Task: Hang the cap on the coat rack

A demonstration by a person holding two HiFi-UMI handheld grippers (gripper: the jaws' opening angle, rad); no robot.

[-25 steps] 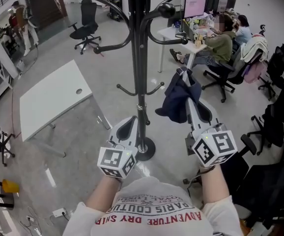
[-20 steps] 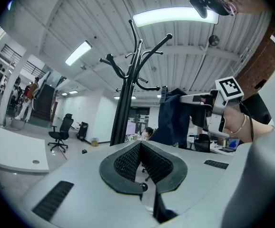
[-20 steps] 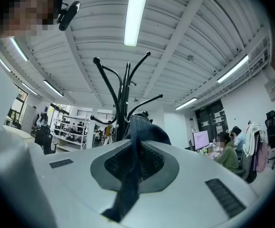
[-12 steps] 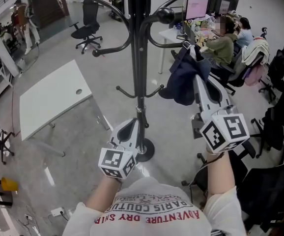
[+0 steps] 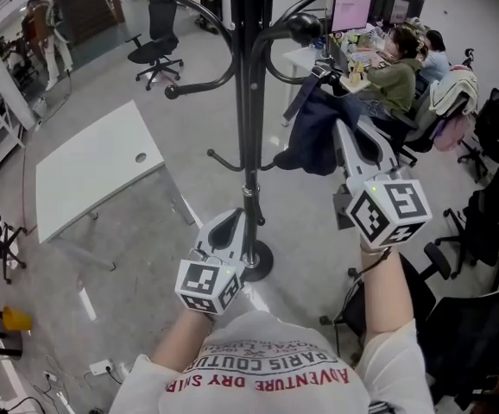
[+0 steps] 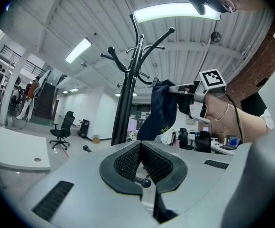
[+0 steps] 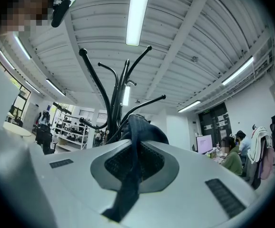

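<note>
Coat rack (image 5: 248,102): black, upright, its pole at the centre of the head view, curved arms at the top. Cap (image 5: 314,136): dark blue, hanging in the air just right of the pole, below the ball-tipped upper arm (image 5: 306,28), on no hook. Right gripper (image 7: 137,144): jaws clenched on the cap's fabric. Left gripper (image 6: 140,145): jaws pressed together, nothing between, low beside the pole.

Rack (image 5: 248,102): one
Cap (image 5: 312,136): one
Tools: two, left tool (image 5: 235,216) and right tool (image 5: 343,132)
White tabletop (image 5: 94,166): one
Lit monitor (image 5: 350,11): one
Seated people (image 5: 394,69): two
</note>
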